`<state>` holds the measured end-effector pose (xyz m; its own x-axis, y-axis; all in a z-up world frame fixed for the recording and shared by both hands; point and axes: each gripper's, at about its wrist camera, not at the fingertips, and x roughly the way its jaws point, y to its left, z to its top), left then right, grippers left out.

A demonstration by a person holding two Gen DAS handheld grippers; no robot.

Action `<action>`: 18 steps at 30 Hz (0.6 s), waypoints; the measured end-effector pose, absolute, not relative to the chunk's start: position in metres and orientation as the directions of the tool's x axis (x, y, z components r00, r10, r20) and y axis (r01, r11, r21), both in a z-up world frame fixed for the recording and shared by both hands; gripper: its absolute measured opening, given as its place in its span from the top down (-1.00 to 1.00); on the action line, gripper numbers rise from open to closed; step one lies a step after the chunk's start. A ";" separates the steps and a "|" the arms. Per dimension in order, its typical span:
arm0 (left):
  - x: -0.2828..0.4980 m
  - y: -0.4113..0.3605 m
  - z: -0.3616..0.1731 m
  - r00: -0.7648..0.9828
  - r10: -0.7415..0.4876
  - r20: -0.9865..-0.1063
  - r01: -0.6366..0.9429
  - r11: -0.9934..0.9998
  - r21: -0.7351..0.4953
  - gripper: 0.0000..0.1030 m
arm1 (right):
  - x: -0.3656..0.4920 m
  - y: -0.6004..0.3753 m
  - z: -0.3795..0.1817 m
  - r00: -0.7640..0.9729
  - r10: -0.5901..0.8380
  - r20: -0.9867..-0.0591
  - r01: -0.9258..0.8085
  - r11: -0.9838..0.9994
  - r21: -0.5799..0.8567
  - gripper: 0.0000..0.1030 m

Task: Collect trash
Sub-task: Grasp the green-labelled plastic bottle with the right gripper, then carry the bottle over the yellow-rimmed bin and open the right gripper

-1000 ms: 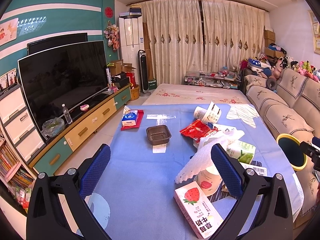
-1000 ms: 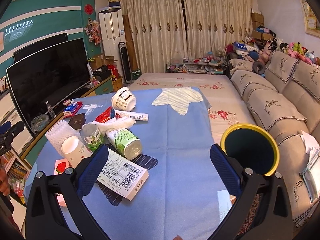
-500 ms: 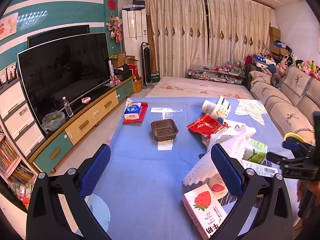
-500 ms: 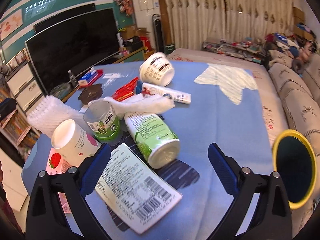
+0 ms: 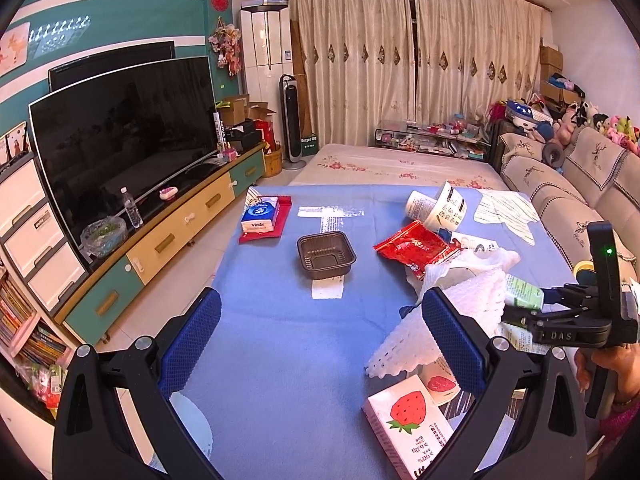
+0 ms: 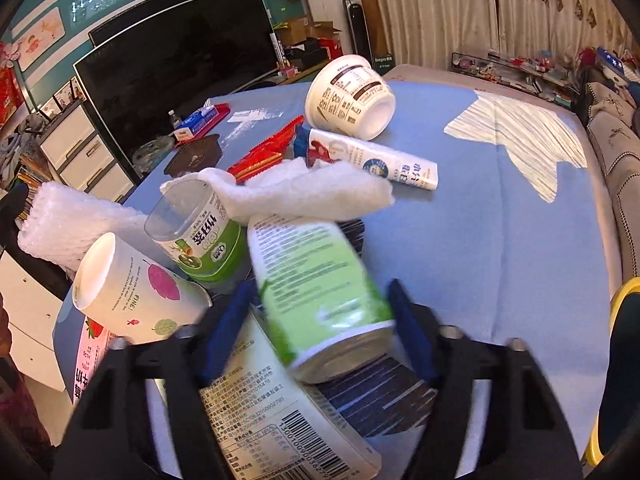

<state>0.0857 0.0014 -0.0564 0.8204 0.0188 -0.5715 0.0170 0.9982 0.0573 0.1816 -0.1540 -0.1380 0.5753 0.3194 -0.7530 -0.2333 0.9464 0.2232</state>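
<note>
Our right tongs (image 6: 320, 316) straddle the green-and-white cylindrical can (image 6: 316, 284) lying on the blue-clothed bench (image 6: 480, 240), pads apparently not yet clamped; it may roll away. Left tongs (image 5: 320, 344) hang open, empty.
</note>
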 end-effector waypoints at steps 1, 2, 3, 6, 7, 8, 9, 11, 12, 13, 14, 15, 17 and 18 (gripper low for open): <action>0.086 0.001 -0.056 0.821 0.017 -0.571 0.018 0.998 0.056 -0.93 | 0.180 -0.156 -0.136 0.580 0.329 -0.745 -0.236 0.944 0.233 -0.15; 0.087 0.001 -0.056 0.821 0.016 -0.571 0.018 0.998 0.055 -0.93 | 0.178 -0.159 -0.132 0.591 0.334 -0.735 -0.234 0.942 0.240 -0.13; 0.086 0.001 -0.056 0.821 0.015 -0.571 0.020 0.998 0.055 -0.93 | 0.175 -0.161 -0.128 0.597 0.337 -0.728 -0.235 0.941 0.243 -0.11; 0.086 -0.002 -0.055 0.822 0.012 -0.569 0.026 0.998 0.059 -0.93 | 0.163 -0.169 -0.110 0.625 0.348 -0.699 -0.232 0.937 0.259 -0.05; 0.084 -0.003 -0.055 0.823 0.012 -0.567 0.027 0.998 0.060 -0.93 | 0.157 -0.171 -0.102 0.632 0.346 -0.694 -0.228 0.938 0.260 -0.05; 0.084 -0.004 -0.054 0.825 0.009 -0.565 0.030 0.998 0.060 -0.93 | 0.153 -0.174 -0.096 0.639 0.339 -0.690 -0.222 0.941 0.257 -0.04; 0.083 -0.005 -0.053 0.826 0.007 -0.563 0.032 0.998 0.059 -0.93 | 0.147 -0.175 -0.091 0.647 0.332 -0.686 -0.217 0.943 0.252 -0.04; 0.082 -0.007 -0.051 0.829 0.002 -0.559 0.036 0.998 0.057 -0.93 | 0.136 -0.180 -0.076 0.665 0.314 -0.678 -0.208 0.949 0.236 -0.03; 0.081 -0.008 -0.051 0.830 -0.001 -0.558 0.038 0.998 0.056 -0.93 | 0.132 -0.182 -0.070 0.672 0.308 -0.674 -0.204 0.951 0.231 -0.02; 0.079 -0.008 -0.050 0.831 -0.003 -0.557 0.041 0.998 0.055 -0.93 | 0.128 -0.184 -0.065 0.679 0.303 -0.669 -0.200 0.953 0.229 -0.01; 0.079 -0.010 -0.049 0.831 -0.006 -0.556 0.044 0.997 0.055 -0.93 | 0.125 -0.187 -0.059 0.684 0.297 -0.667 -0.188 0.954 0.232 0.00; 0.078 -0.012 -0.049 0.831 -0.009 -0.556 0.048 0.997 0.056 -0.93 | 0.122 -0.191 -0.055 0.691 0.284 -0.665 -0.174 0.958 0.229 0.00; 0.075 -0.014 -0.047 0.833 -0.015 -0.553 0.056 0.997 0.056 -0.93 | 0.117 -0.198 -0.045 0.710 0.262 -0.653 -0.154 0.963 0.220 0.01; 0.074 -0.016 -0.046 0.834 -0.017 -0.551 0.058 0.997 0.058 -0.93 | 0.115 -0.202 -0.040 0.717 0.256 -0.649 -0.142 0.964 0.223 0.01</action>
<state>0.0740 -0.0156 -0.0458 0.8341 -0.0169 -0.5513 0.0584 0.9966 0.0577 0.1153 -0.2025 -0.0404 0.7168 0.2557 -0.6487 -0.1423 0.9644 0.2228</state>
